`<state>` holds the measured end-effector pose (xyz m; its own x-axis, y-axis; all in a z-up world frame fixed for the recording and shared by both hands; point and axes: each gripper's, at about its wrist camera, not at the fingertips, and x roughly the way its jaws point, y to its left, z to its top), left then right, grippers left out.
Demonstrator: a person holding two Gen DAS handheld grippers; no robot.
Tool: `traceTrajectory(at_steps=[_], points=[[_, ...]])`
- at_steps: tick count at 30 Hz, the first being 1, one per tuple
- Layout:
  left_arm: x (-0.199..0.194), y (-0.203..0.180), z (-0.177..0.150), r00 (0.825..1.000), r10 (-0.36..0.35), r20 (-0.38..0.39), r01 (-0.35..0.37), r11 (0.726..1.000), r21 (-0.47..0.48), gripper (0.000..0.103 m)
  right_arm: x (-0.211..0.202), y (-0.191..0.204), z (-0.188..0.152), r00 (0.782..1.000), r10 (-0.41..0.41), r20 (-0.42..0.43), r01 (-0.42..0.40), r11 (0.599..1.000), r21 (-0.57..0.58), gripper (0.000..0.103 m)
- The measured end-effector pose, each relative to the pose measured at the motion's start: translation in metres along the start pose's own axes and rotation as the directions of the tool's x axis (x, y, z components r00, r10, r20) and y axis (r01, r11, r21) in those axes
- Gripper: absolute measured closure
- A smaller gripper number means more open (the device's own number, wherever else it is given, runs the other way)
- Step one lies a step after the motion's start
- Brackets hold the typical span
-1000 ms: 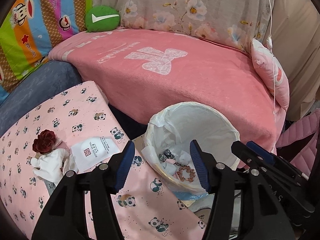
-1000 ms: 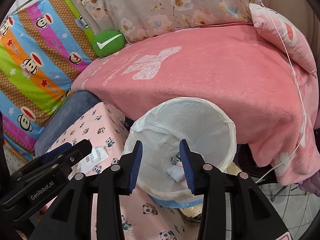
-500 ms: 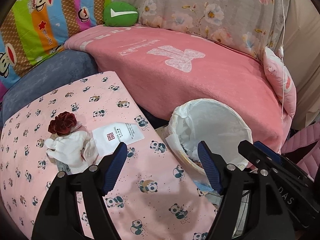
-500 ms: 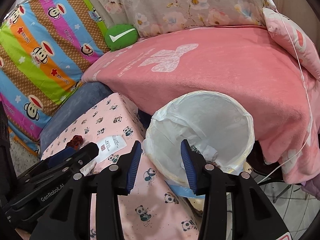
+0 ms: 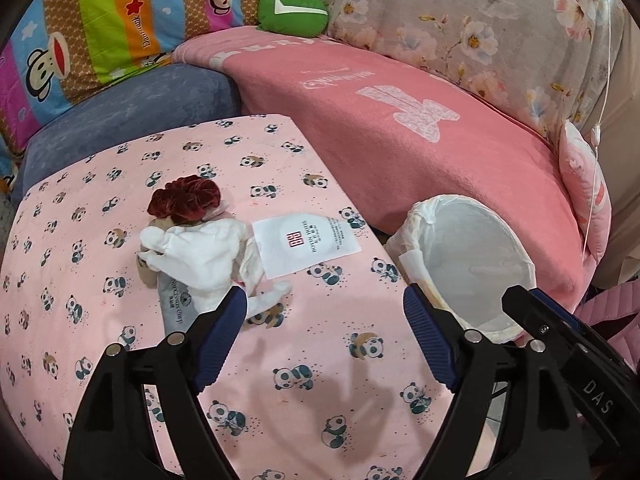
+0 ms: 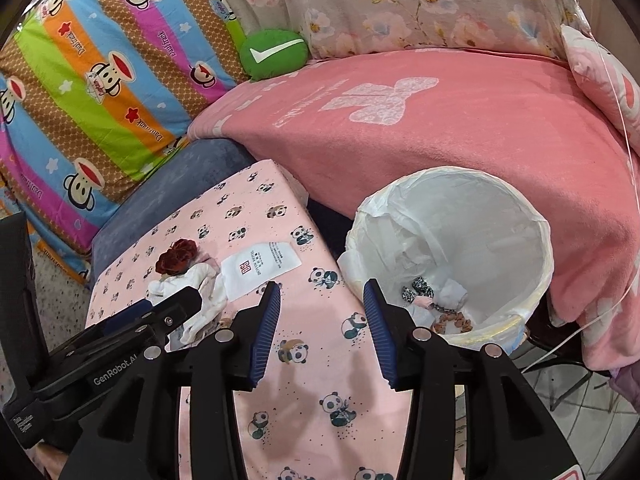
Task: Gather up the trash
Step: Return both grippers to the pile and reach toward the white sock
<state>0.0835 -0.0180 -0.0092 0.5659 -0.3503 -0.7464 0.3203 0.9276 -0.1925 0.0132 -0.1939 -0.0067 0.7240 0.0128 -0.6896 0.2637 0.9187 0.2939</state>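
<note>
Sachet (image 5: 306, 243) flat, long axis toward bin (image 5: 420, 216); both tongs (image 5: 324, 320) (image 6: 320, 320) spread, empty.

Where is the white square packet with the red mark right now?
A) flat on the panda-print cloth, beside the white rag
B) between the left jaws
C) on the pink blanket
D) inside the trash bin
A: the packet lies flat on the panda-print cloth, next to the white rag, outside the trash bin, and both grippers are empty.
</note>
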Motion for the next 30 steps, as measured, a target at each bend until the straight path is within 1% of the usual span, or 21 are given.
traceTrajectory(at_steps=[7, 16, 20, 24, 30], points=[[-0.002, 0.042, -0.004, 0.999, 0.035, -0.01, -0.036, 0.996, -0.079, 0.026, 0.015, 0.029, -0.009, 0.999, 0.022, -0.036, -0.023, 0.999, -0.047, 0.058], [0.002, 0.081, -0.008, 0.998, 0.056, -0.025, -0.059, 0.987, -0.15, 0.026, 0.033, 0.06, -0.017, 0.996, 0.038, -0.076, -0.046, 0.994, -0.096, 0.058], [0.009, 0.093, -0.008, 0.997, 0.054, -0.046, -0.062, 0.982, -0.179, 0.026, 0.042, 0.069, -0.019, 0.995, 0.042, -0.092, -0.052, 0.993, -0.107, 0.058], [0.018, 0.101, -0.005, 0.997, 0.037, -0.065, -0.049, 0.978, -0.204, 0.027, 0.05, 0.074, -0.02, 0.994, 0.041, -0.102, -0.053, 0.992, -0.117, 0.058], [0.035, 0.096, 0.006, 0.997, 0.014, -0.075, -0.027, 0.983, -0.184, 0.027, 0.064, 0.077, -0.016, 0.993, 0.033, -0.11, -0.046, 0.992, -0.117, 0.058]])
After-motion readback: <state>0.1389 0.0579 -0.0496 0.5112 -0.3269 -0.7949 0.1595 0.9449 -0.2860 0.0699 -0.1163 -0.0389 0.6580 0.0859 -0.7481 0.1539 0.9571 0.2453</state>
